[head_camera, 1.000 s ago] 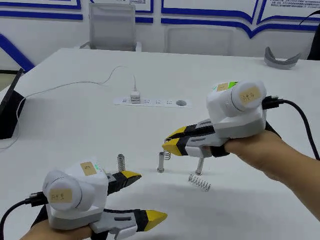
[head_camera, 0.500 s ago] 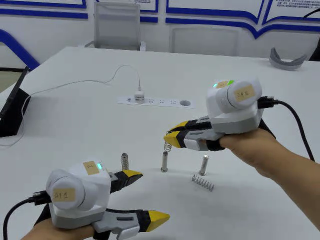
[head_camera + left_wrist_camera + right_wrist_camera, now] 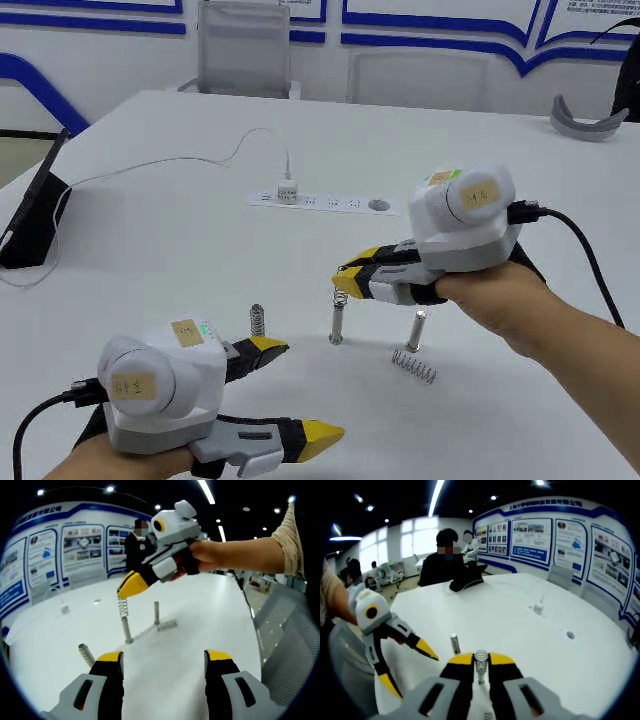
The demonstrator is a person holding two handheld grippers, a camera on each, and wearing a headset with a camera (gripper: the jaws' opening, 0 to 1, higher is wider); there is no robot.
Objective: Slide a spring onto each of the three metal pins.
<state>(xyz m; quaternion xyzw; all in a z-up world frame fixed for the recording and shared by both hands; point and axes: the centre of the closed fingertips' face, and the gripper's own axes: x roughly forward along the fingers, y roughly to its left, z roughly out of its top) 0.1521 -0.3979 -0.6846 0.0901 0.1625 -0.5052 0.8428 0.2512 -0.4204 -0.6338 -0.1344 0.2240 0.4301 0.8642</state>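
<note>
Three metal pins stand on the white table point(image 3: 150, 250). The left pin point(image 3: 257, 319) carries a spring. My right gripper point(image 3: 345, 283) is shut on a second spring point(image 3: 338, 297), which hangs straight down with its lower end at the top of the middle pin point(image 3: 337, 322). The right pin point(image 3: 416, 330) is bare, and a loose spring point(image 3: 414, 366) lies in front of it. In the right gripper view the held spring point(image 3: 480, 662) stands upright between the shut yellow tips. My left gripper point(image 3: 295, 392) is open near the front edge, apart from the pins, with nothing in it.
A white power strip point(image 3: 325, 203) with a plug and cable lies at mid table. A black device point(image 3: 30, 225) leans at the left edge. A grey curved object point(image 3: 590, 120) rests at the far right. Chairs stand behind the table.
My right gripper has lifted the spring from beside the middle pin and brought it over that pin's top. The left gripper has stayed in place, open.
</note>
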